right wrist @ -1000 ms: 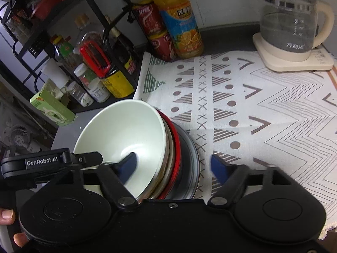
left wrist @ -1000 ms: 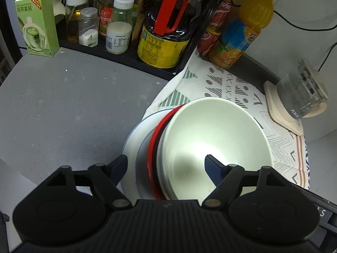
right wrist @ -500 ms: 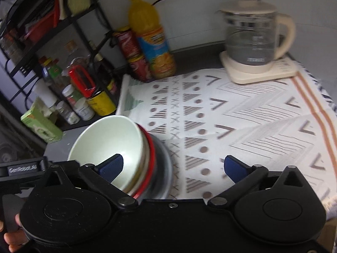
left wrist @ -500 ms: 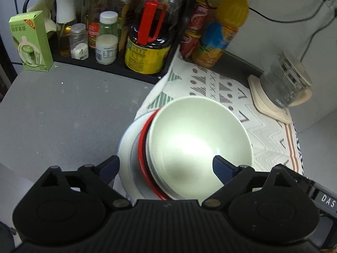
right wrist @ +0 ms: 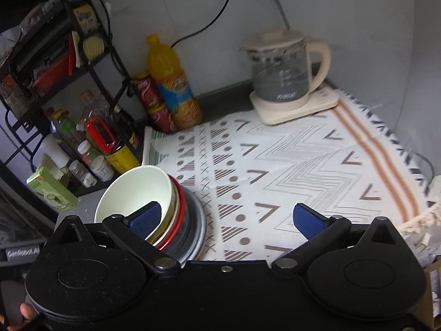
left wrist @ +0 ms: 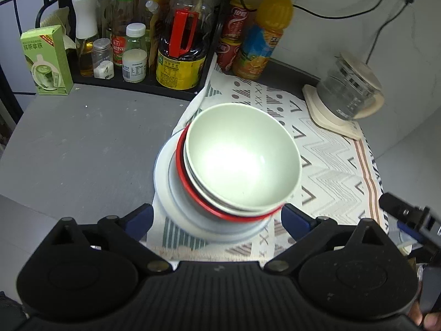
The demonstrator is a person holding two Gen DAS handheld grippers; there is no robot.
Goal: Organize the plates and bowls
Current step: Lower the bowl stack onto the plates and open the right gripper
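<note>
A pale green bowl [left wrist: 242, 157] tops a stack of bowls, among them a red-rimmed one [left wrist: 193, 195], resting on a white plate [left wrist: 162, 182] at the left edge of the patterned cloth [left wrist: 330, 171]. My left gripper [left wrist: 217, 220] hangs open just in front of the stack, touching nothing. In the right wrist view the same stack [right wrist: 165, 209] leans at lower left. My right gripper [right wrist: 231, 219] is open and empty above the cloth [right wrist: 303, 165], with its left blue pad [right wrist: 146, 218] in front of the green bowl's rim.
A black rack [left wrist: 137, 82] with oil and sauce bottles and a green carton [left wrist: 46, 60] lines the back left. Red cans [right wrist: 154, 102] and an orange juice bottle [right wrist: 173, 88] stand near a glass kettle [right wrist: 286, 77] on its base. Bare grey counter [left wrist: 82, 143] lies left of the cloth.
Both grippers have pulled back and up from the stack of bowls, and their jaws have spread wider. The stack stays where it was on the cloth.
</note>
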